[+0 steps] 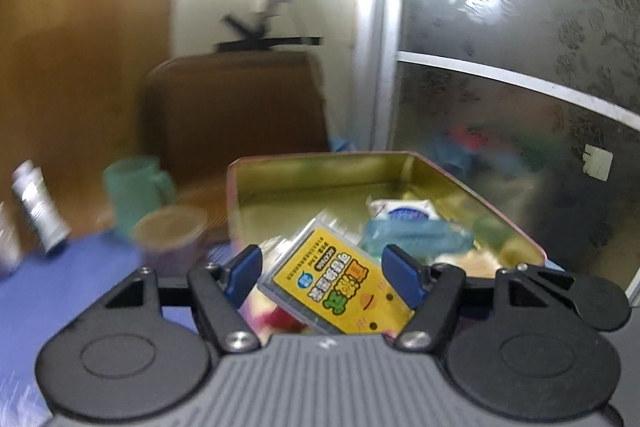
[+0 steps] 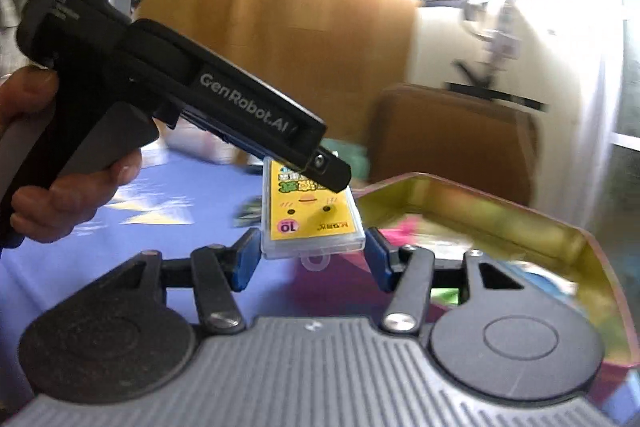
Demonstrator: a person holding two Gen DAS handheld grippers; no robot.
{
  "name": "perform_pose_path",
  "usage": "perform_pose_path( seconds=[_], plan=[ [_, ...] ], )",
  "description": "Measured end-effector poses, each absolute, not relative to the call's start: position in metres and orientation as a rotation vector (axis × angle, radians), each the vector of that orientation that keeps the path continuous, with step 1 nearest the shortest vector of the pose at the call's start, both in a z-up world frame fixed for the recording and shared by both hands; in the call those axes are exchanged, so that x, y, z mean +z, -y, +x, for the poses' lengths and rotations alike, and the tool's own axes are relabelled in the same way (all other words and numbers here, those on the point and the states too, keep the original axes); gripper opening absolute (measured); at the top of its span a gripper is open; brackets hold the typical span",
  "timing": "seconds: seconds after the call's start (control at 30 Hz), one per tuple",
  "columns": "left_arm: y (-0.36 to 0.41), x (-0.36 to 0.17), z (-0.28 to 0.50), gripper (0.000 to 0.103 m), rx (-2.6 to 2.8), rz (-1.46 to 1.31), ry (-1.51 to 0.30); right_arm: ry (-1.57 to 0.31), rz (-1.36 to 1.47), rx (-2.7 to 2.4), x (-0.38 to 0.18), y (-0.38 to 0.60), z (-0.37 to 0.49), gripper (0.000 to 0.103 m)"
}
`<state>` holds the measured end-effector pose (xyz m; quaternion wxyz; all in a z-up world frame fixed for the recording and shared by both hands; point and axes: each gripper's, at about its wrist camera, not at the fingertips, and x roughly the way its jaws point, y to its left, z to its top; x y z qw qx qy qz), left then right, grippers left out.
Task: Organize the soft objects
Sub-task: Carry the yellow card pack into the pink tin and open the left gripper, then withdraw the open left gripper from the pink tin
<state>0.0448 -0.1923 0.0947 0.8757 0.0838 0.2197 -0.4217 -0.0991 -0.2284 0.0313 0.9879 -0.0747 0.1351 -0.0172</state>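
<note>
While both grippers meet at it, a yellow tissue pack [image 1: 340,287] hangs over a gold tin [image 1: 320,173].

The clear-wrapped pack sits between the left gripper [image 1: 322,277] and its blue pads [image 1: 400,277], which grip its sides. From the right wrist view, the right gripper [image 2: 308,257] brackets the pack's near end, jaws half spread; contact is unclear. A hand [image 2: 60,183] holds the left gripper's handle. Other soft packets [image 1: 404,213] lie inside the tin, on a blue tablecloth [image 1: 80,291] beside a green mug [image 1: 134,193].

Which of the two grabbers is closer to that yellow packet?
Left. The left gripper clamps the yellow packet at its far end and holds it off the table. The right gripper only flanks the packet's near end, apparently without pressing on it.
</note>
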Motion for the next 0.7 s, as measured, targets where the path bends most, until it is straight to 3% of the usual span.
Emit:
perform_pose_path(
  seconds=[0.13, 0.27, 0.7],
  plan=[
    [0.255, 0.085, 0.057, 0.075, -0.861, 0.234, -0.411, -0.312, -0.116, -0.168, 0.029, 0.272, -0.078, 0.059],
    [0.289, 0.067, 0.068, 0.073, -0.765, 0.292, -0.481, -0.370, -0.084, -0.298, 0.018, 0.310, -0.050, 0.059],
    [0.253, 0.059, 0.062, 0.075, -0.668, 0.327, -0.553, -0.339, 0.072, -0.290, 0.015, 0.310, -0.083, 0.059]
  ],
)
